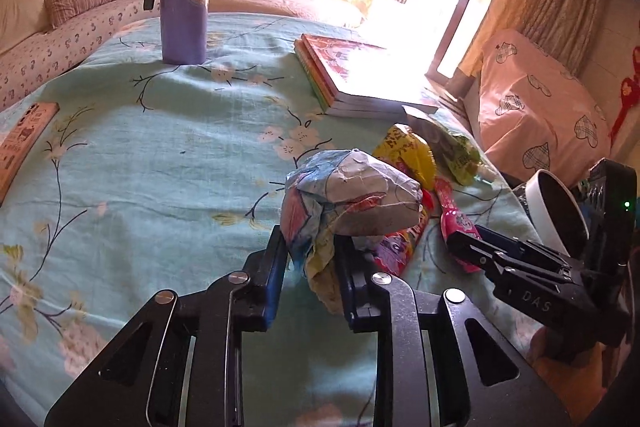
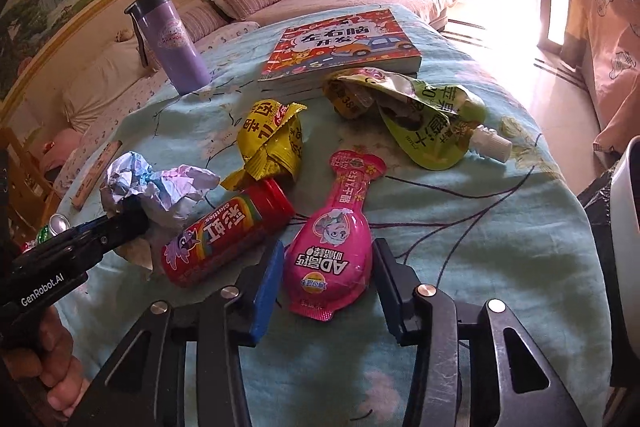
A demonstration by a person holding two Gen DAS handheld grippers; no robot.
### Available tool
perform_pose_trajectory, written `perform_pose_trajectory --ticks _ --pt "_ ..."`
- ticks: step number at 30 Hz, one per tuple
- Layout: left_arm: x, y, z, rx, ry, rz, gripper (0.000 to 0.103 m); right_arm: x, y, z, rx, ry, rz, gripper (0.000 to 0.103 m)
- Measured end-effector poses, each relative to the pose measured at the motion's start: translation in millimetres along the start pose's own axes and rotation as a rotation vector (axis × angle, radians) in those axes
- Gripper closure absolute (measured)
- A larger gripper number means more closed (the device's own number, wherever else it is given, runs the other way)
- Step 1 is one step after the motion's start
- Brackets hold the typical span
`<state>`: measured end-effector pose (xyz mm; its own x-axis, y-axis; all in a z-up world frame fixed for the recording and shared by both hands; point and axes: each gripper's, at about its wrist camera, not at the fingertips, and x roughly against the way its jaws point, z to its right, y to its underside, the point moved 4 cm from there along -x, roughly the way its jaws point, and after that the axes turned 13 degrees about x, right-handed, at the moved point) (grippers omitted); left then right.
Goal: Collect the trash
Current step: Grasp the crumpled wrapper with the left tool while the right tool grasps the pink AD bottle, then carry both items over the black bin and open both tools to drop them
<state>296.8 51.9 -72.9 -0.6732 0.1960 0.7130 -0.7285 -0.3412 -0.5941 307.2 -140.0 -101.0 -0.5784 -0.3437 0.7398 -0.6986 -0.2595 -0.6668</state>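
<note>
Left hand-held gripper (image 1: 310, 267): fingers pinch the crumpled paper ball (image 1: 352, 197), raised just above the counter (image 1: 140, 155) (floral cloth cover). Right hand-held gripper (image 2: 328, 283): fingers spread, straddling the pink pouch (image 2: 334, 235) lying flat. Beside it: red candy tube (image 2: 228, 233), yellow wrapper (image 2: 272, 143), green spout pouch (image 2: 424, 119).

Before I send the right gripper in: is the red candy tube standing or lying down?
Lying down: the red candy tube rests on its side on the tablecloth, cap end away from the camera.
</note>
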Motion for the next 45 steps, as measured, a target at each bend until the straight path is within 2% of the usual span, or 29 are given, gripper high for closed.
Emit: perform_pose_trajectory --ticks 7,14,28,45 --pt "37 15 9 0.030 0.064 0.024 0.085 44 18 8 -0.027 -0.035 0.068 0.061" --pt "56 38 50 -0.028 0.147 0.010 0.085 83 36 22 -0.065 -0.034 0.116 0.061" --pt "31 85 126 -0.165 0.194 -0.101 0.085 128 69 71 -0.165 0.009 0.161 0.061" --pt "13 96 215 -0.289 0.234 -0.139 0.085 172 88 138 -0.258 0.071 0.233 0.061"
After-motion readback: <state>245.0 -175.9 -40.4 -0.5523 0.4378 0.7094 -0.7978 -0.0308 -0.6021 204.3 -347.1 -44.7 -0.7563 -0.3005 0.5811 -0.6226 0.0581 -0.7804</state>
